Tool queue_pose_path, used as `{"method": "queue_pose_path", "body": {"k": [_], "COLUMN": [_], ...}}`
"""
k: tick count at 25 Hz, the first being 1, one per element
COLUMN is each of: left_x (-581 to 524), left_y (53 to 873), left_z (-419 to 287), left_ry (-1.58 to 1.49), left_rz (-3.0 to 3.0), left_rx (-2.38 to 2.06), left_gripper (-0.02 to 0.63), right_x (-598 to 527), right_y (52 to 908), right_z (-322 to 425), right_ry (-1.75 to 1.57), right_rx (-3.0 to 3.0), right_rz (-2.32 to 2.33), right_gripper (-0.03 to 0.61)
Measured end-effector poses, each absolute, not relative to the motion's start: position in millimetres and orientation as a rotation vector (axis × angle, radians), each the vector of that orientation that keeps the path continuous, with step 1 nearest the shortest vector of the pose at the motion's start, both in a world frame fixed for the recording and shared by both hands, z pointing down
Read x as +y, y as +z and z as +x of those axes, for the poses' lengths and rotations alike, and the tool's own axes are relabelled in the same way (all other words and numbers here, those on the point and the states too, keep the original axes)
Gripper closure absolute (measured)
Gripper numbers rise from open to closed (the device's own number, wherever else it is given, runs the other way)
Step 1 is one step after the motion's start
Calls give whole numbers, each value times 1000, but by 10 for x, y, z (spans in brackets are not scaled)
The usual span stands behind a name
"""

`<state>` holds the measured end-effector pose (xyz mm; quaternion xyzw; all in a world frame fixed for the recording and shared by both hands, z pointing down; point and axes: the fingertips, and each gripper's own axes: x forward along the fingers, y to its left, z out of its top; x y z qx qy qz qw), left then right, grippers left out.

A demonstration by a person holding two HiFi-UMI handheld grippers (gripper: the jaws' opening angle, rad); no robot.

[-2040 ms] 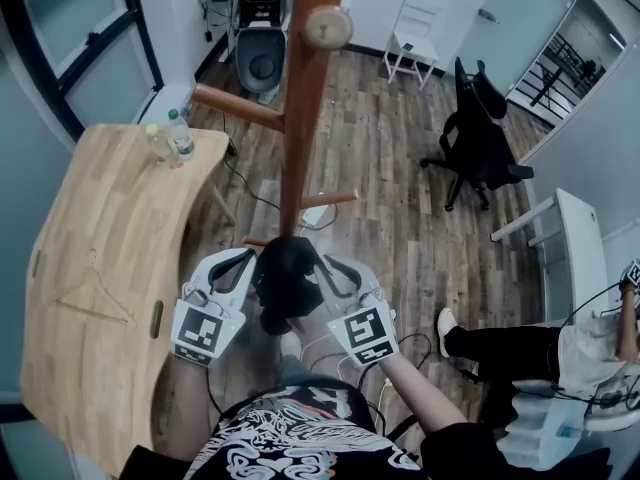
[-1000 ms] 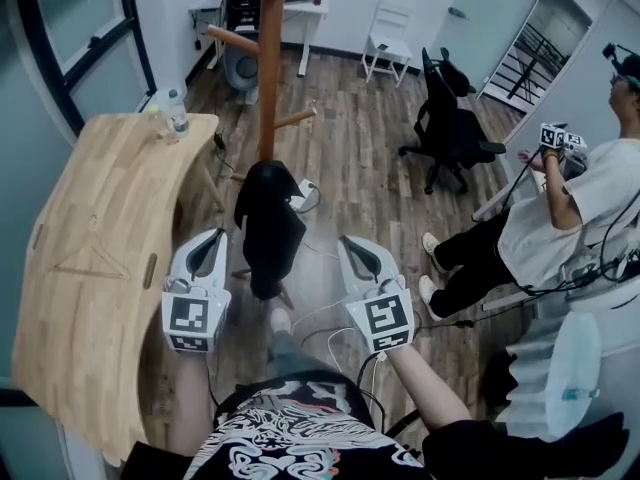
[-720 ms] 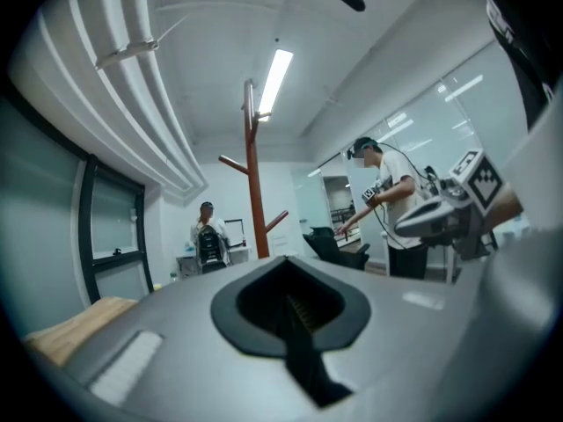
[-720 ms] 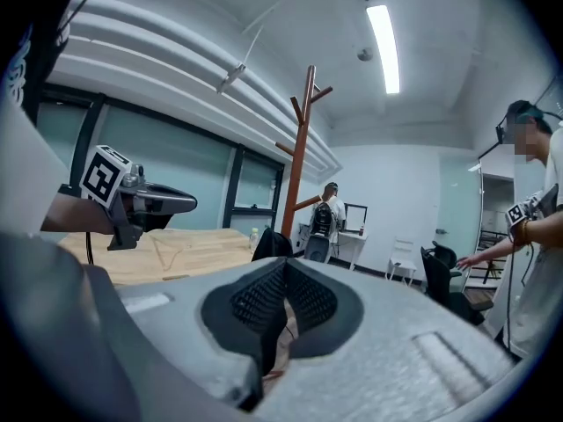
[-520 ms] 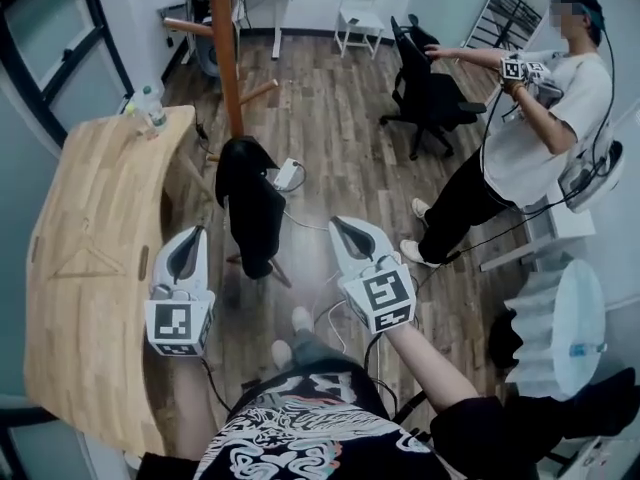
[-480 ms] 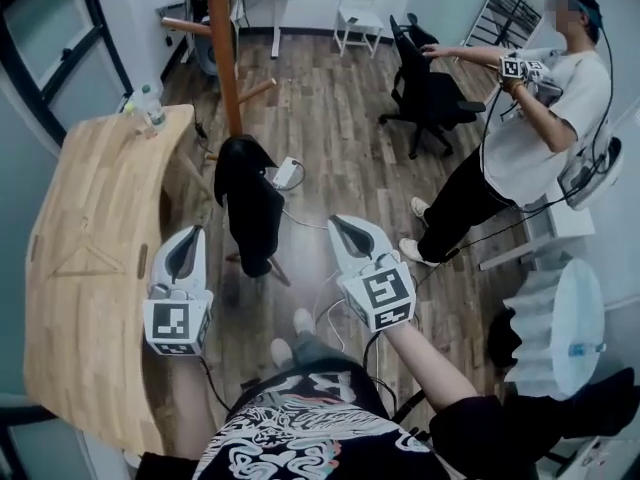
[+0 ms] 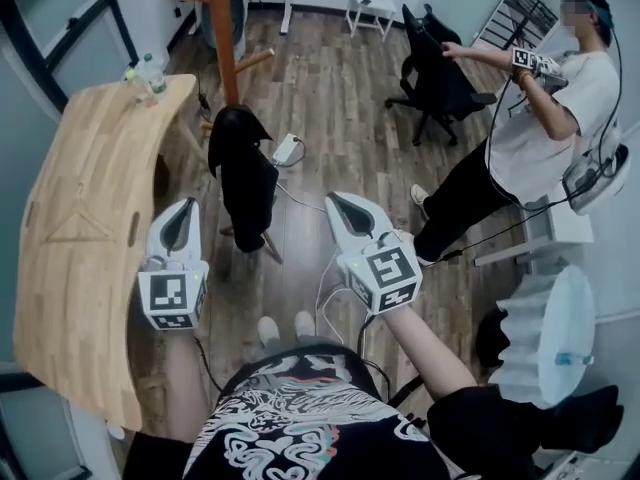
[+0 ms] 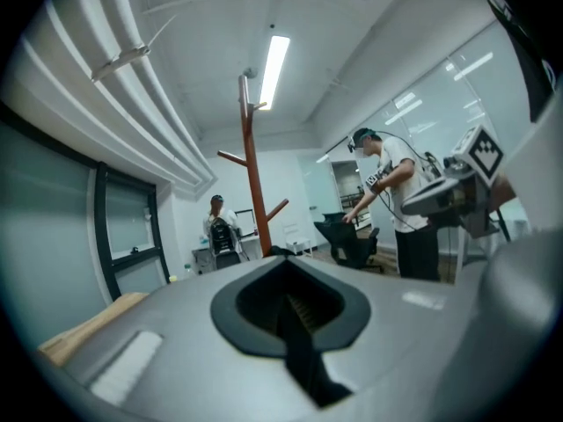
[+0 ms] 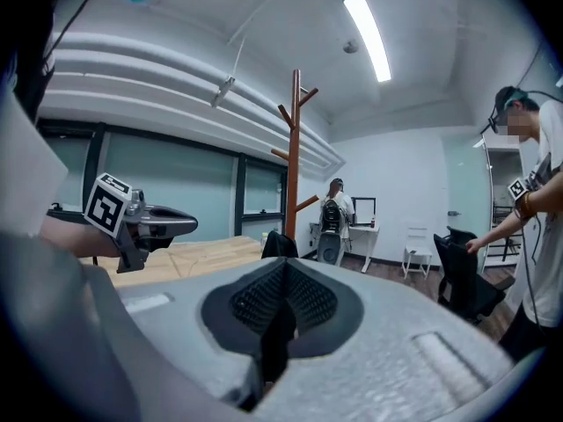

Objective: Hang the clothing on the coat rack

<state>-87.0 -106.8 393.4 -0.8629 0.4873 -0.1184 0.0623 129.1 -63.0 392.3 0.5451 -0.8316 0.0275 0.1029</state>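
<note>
- The clothing, a black garment, hangs low on the coat rack, clear of both grippers. The hanging looks done.
- The left gripper has its jaws pressed together with nothing between them. The right gripper is likewise closed and empty. Both are held low near the person's body, apart from the garment.
- Risk: the garment seems to hang from a single point at its top. If that hold is shallow, its own weight could drag it off onto the floor.
- Risk: a white power strip lies on the floor just beside the rack's foot. A foot catching it could jolt the rack and shake the garment loose.
- Writing: none can be read. The cubes bear only black-and-white square markers, and the person's shirt shows a swirling print with no legible words.
</note>
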Motion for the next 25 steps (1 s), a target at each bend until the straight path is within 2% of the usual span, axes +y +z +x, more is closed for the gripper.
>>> {"method": "queue_pose_path", "body": {"k": [25], "left_x": [-1026], "left_y": [3870], "left_z": [-191], "left_ry": [-357], "left_rz": [-2559], "left_rx": [1486], "left_gripper": [624], "right_x": [-651], "right_y": [3936], "right_z": [1749], "right_ry": [86], "right_rx": [-2531], "right_rz": [1538], "right_gripper": [580]}}
